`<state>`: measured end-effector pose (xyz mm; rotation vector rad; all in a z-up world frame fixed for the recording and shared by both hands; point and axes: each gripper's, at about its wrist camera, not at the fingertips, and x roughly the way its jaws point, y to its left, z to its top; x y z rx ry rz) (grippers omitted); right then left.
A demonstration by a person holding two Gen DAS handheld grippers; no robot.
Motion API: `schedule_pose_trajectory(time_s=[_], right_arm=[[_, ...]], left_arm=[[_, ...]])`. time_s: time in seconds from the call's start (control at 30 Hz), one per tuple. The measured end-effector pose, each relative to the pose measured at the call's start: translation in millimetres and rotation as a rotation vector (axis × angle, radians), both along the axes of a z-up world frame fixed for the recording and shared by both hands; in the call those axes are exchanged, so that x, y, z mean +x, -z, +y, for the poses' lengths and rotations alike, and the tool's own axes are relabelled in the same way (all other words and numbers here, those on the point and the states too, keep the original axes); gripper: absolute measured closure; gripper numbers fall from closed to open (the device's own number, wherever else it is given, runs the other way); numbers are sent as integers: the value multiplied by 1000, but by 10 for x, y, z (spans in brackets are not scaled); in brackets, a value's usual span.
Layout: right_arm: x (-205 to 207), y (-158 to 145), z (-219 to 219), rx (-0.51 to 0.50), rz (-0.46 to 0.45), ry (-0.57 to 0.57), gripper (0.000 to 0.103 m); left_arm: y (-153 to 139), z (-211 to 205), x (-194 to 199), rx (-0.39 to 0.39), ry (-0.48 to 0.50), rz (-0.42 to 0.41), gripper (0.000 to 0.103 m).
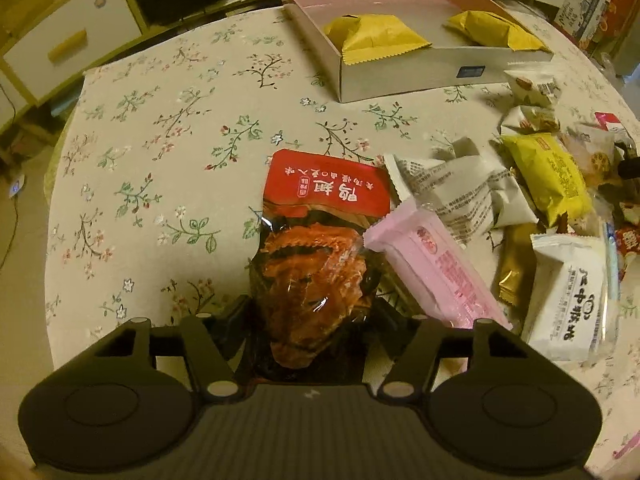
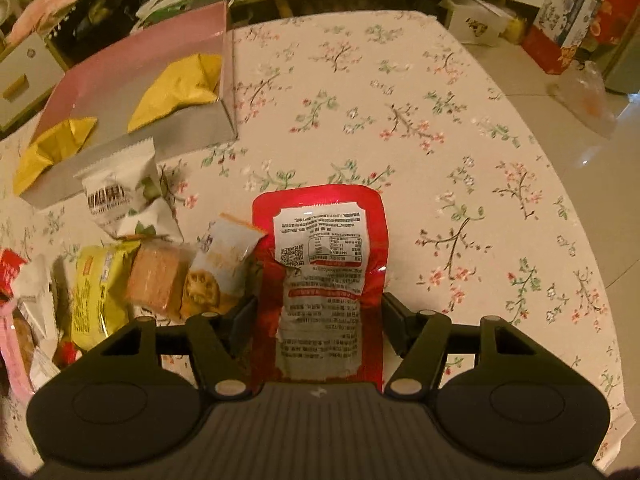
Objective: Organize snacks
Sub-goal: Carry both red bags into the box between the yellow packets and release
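We have a red pouch (image 1: 320, 256) in our left gripper (image 1: 310, 316), its fingers clamped on the pouch's lower end; its clear window shows something orange and ridged, and the film is glossy and crinkled. Our right gripper (image 2: 318, 320) has a second red pouch (image 2: 320, 280), label side up. That pouch fills the gap between the fingers, but we cannot tell whether they press on it.

Both pouches sit nearer to us than the box (image 1: 400, 80), which is the landmark here. It is shallow, stiff card, pink inside, with two puffy yellow packs (image 1: 376, 36) already in it. Between box and pouches, the pile (image 1: 540, 200) of loose snacks lies on the floral tabletop (image 1: 160, 120): a slim pink wrapper (image 1: 436, 268) touches our left pouch, with white, gold and yellow packets beyond.

To do this well, we judge each pouch should be lifted clear of the pile before moving toward the box, since slick film slides. Soft contents will sag, so lay them flat in the box's bare middle.
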<state>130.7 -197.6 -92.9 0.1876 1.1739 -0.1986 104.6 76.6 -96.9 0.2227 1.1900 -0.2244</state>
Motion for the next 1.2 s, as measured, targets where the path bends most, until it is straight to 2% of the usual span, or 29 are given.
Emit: schedule_pose_trajectory(time_s=[0.2, 0.4, 0.63, 0.77, 1.03, 1.2], right_arm=[[3, -67, -47, -1, -22, 11, 41], [16, -150, -52, -47, -61, 14, 42], [73, -295, -119, -14, -118, 17, 42], [165, -364, -123, 24, -155, 1, 42], [462, -424, -74, 35, -166, 8, 42], [625, -441, 21, 74, -168, -36, 42]], left_arm=[[-155, 154, 27, -63, -63, -14, 34], [-354, 210, 17, -137, -110, -56, 34], [-523, 177, 99, -203, -143, -102, 34], [-624, 83, 173, -261, -157, -126, 34], [-732, -216, 409, -347, -171, -135, 34], [-765, -424, 639, -413, -168, -131, 34]])
